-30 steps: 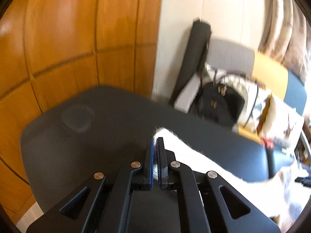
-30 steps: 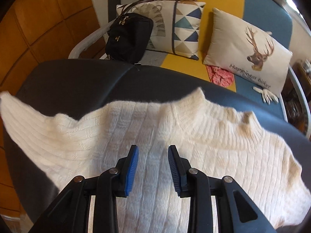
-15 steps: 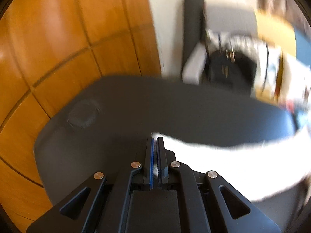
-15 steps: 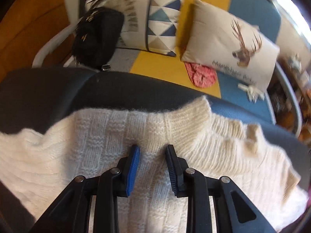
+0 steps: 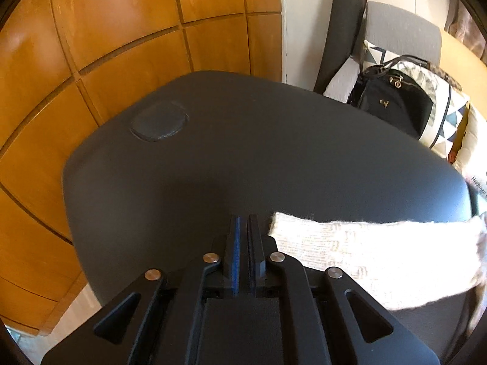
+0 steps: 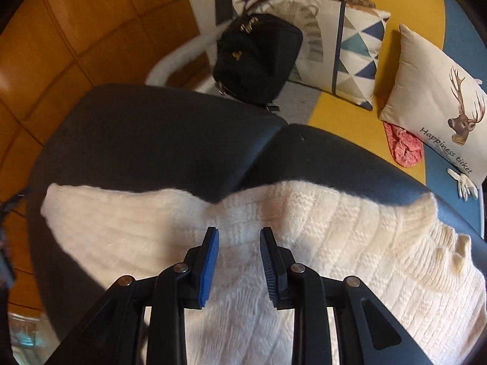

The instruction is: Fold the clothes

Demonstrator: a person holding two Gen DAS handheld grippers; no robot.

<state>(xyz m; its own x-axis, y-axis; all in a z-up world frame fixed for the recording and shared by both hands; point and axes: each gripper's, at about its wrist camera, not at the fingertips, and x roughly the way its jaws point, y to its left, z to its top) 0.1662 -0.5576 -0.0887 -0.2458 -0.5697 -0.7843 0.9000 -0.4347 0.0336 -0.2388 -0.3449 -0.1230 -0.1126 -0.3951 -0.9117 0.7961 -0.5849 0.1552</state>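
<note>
A cream knitted sweater [image 6: 334, 243] lies spread on the dark table [image 6: 152, 140], one sleeve stretched out to the left. My right gripper [image 6: 239, 234] is open just above the sweater's body, jaws apart with knit showing between them. In the left wrist view the sleeve [image 5: 365, 249] lies flat on the table [image 5: 243, 158], its cuff end just right of my left gripper [image 5: 243, 222]. The left jaws are nearly together with a narrow gap and nothing between them.
A black handbag [image 6: 258, 57], a triangle-pattern cushion [image 6: 350, 48] and a deer cushion [image 6: 438, 97] sit on the yellow and blue sofa behind the table. Wooden wall panels [image 5: 121, 30] stand at the left. A round patch [image 5: 159, 121] marks the table's far left corner.
My left gripper has let go of the sleeve cuff it held; the sleeve now lies flat beside it. My right gripper stays open over the sweater's body and has shifted slightly.
</note>
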